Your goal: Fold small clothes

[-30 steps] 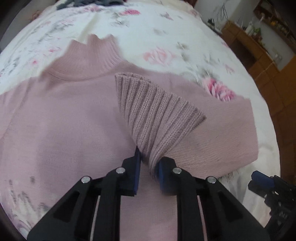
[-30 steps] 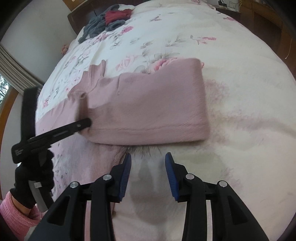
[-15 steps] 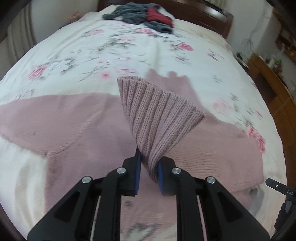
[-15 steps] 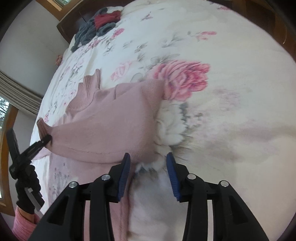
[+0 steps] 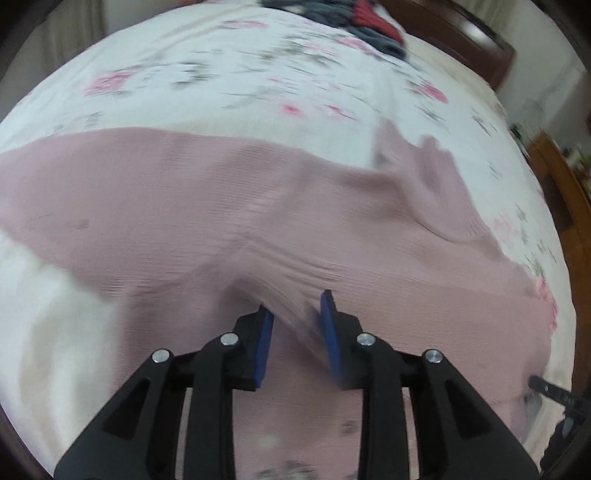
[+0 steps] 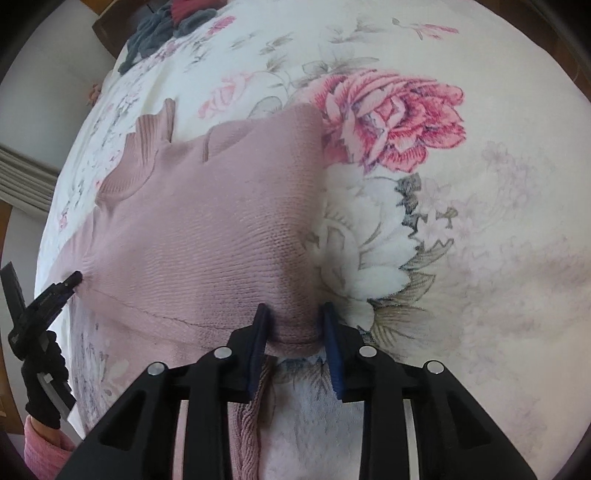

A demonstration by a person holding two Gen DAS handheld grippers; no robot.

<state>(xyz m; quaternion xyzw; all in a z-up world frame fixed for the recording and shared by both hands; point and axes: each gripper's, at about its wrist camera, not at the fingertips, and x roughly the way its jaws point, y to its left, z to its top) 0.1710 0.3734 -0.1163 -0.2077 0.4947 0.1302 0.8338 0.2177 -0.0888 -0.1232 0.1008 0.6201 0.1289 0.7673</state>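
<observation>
On the flowered bedspread [image 6: 480, 240] a pink knitted sweater [image 5: 221, 206] lies spread out, filling the middle of the left wrist view from nine o'clock across to three o'clock. Its ribbed collar [image 6: 147, 147] shows at about ten o'clock in the right wrist view, and one sleeve is folded back over the body.

The left tongs [image 5: 297, 325] sit at six o'clock in their own view, jaws parted, with blurred ribbed knit of the sweater slanting through the gap between the blue pads [image 5: 264, 343]. The blur makes it unclear whether the pads touch the cloth. In the right wrist view the same tongs appear at eight o'clock, tip against the sweater's edge, held by a hand in a black glove [image 6: 40, 387] with a pink cuff [image 6: 44, 443] below it.

The right tongs [image 6: 295, 325] sit at six o'clock in their view, jaws spread either side of the folded sleeve's end, which bulges between the pads without being squeezed. A ribbed strip of the sweater runs down beneath the left pad towards six o'clock.

A heap of grey and red clothes [image 6: 166, 26] lies at eleven o'clock, well apart from the sweater, near a dark wooden bed frame [image 5: 461, 33]. A wooden cabinet [image 5: 565, 184] stands at three o'clock in the left wrist view.
</observation>
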